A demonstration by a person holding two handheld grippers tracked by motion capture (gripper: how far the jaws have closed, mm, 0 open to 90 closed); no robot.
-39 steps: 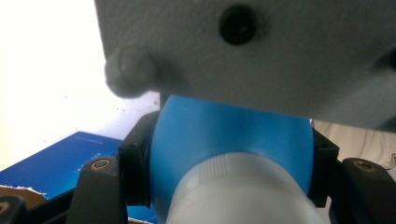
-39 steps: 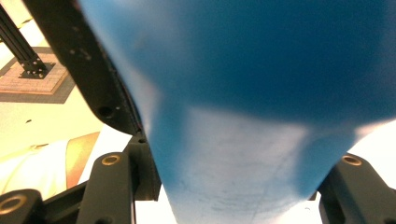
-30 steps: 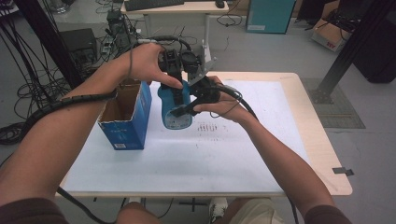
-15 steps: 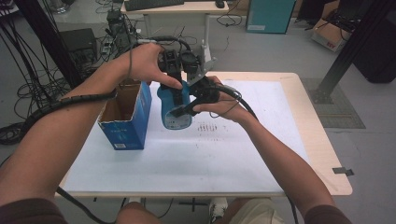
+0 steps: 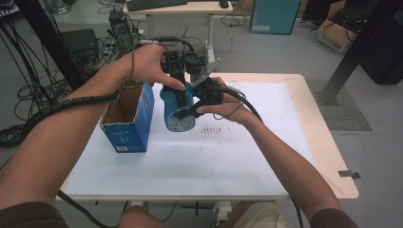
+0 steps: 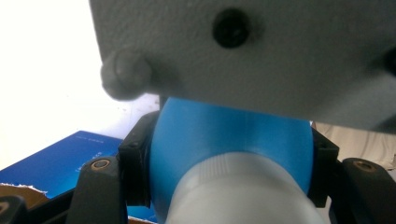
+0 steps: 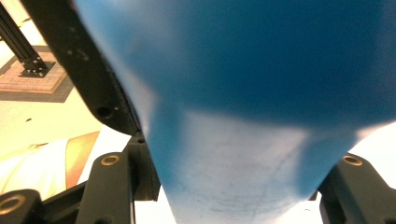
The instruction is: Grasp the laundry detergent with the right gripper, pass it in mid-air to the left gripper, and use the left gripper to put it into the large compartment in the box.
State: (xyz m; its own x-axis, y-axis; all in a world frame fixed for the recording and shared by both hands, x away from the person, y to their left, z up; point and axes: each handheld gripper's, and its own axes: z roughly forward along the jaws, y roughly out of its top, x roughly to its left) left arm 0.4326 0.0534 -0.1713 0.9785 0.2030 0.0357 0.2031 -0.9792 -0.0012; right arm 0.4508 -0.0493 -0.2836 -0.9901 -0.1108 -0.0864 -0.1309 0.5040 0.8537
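A blue bottle (image 5: 177, 114) with a pale label hangs above the white table top (image 5: 204, 161), held from two sides. My left gripper (image 5: 182, 97) comes down from above and is shut on its upper part. In the left gripper view the jaws clamp the blue shoulder (image 6: 229, 135) just past a ribbed white cap (image 6: 238, 191). My right gripper (image 5: 186, 113) comes in from the right, shut on the bottle's body. In the right gripper view the blue bottle (image 7: 243, 93) sits tight between both jaws.
An open blue cardboard box (image 5: 127, 118) stands on the table left of the bottle. A grey plate (image 6: 243, 51) of the other gripper hangs close in the left gripper view. Cables and a desk (image 5: 176, 7) lie beyond the far edge.
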